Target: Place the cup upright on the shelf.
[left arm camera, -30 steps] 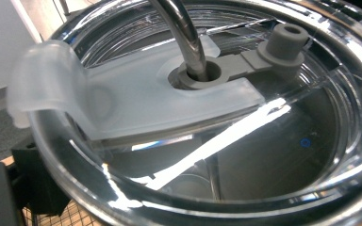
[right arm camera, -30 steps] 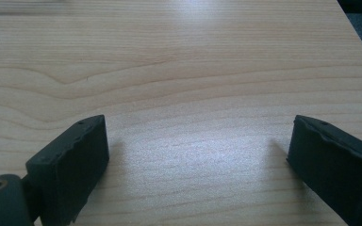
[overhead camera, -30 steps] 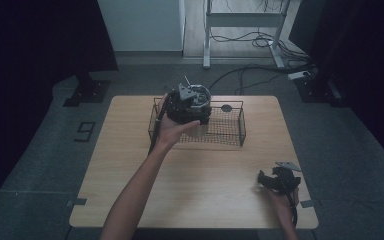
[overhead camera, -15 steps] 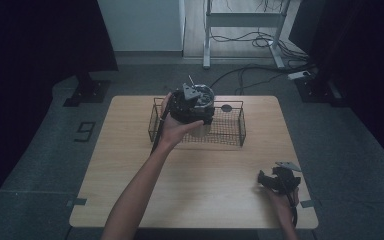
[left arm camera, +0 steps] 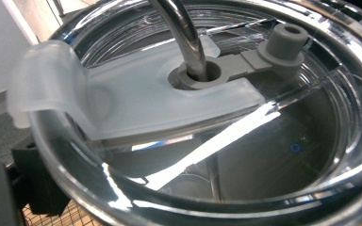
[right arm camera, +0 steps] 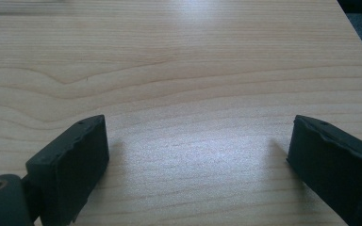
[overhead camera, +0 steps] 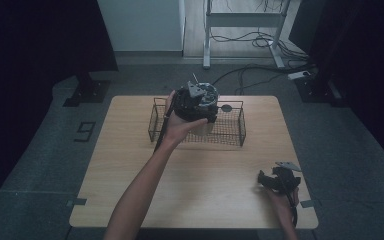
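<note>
A clear tumbler lid (left arm camera: 136, 103) sits right in front of my left gripper's camera. A metal straw (left arm camera: 185, 37) passes through a grey grommet in the lid, beside a frosted slider tab. One black jaw edge sits against the lid's rim at lower left. In the high view my left gripper (overhead camera: 196, 102) hangs over the wire basket (overhead camera: 240, 127), with the pale tumbler body (overhead camera: 203, 128) under it inside the basket. My right gripper (overhead camera: 272, 181) rests at the table's front right, its jaws (right arm camera: 198, 155) wide open over bare wood.
The basket stands at the back middle of the wooden table (overhead camera: 205, 195). A small dark disc (overhead camera: 226, 107) shows at the basket's far side. Basket mesh (left arm camera: 70, 219) lies just below the lid. Cables and a desk frame lie on the floor behind.
My left hand and gripper have drifted slightly to the right over the basket. The right gripper has stayed put.
</note>
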A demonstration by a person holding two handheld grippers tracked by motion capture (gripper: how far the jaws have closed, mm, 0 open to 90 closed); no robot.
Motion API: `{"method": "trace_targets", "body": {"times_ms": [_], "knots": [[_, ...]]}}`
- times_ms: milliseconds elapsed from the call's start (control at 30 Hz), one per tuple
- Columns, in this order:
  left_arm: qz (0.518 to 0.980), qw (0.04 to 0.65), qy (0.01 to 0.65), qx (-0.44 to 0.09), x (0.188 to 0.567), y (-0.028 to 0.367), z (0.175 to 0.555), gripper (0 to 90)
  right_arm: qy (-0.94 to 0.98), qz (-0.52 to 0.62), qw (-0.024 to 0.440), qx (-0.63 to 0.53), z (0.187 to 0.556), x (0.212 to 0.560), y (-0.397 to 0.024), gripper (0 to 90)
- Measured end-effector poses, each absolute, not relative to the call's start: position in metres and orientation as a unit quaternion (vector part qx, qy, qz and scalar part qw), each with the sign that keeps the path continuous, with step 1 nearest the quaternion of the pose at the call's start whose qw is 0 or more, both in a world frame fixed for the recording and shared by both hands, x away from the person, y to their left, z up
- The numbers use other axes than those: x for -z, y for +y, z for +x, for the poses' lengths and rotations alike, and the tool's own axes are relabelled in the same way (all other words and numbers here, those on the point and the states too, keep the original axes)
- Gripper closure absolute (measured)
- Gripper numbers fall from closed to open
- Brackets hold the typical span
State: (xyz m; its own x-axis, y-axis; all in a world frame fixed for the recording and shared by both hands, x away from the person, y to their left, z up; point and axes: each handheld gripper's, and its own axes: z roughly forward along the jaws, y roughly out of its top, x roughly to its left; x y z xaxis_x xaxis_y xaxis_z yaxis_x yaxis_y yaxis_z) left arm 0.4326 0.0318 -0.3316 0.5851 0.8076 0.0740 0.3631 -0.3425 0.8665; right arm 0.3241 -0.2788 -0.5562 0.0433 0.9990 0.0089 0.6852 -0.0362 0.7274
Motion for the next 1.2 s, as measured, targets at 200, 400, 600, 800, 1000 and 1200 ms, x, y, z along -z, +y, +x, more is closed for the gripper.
{"method": "trace_targets", "body": {"times_ms": [200,400,600,800,1000,1200], "knots": [[0.775,0.432,0.383,-0.257,0.334,0.031,0.44,4.3,0.633,0.664,0.283,-0.277,0.324,0.556,-0.279,5.6],[0.776,0.428,0.388,-0.253,0.34,0.029,0.452,4.3,0.633,0.665,0.283,-0.278,0.324,0.556,-0.279,5.8],[0.773,0.429,0.395,-0.251,0.344,0.026,0.461,4.3,0.632,0.665,0.283,-0.278,0.324,0.556,-0.279,6.2],[0.774,0.426,0.394,-0.255,0.346,0.024,0.468,4.3,0.633,0.665,0.284,-0.278,0.324,0.556,-0.279,6.3],[0.772,0.421,0.4,-0.257,0.352,0.023,0.474,4.3,0.633,0.664,0.285,-0.278,0.324,0.556,-0.279,6.3],[0.772,0.415,0.408,-0.256,0.362,0.022,0.482,4.3,0.633,0.664,0.285,-0.278,0.324,0.556,-0.279,6.3]]}}
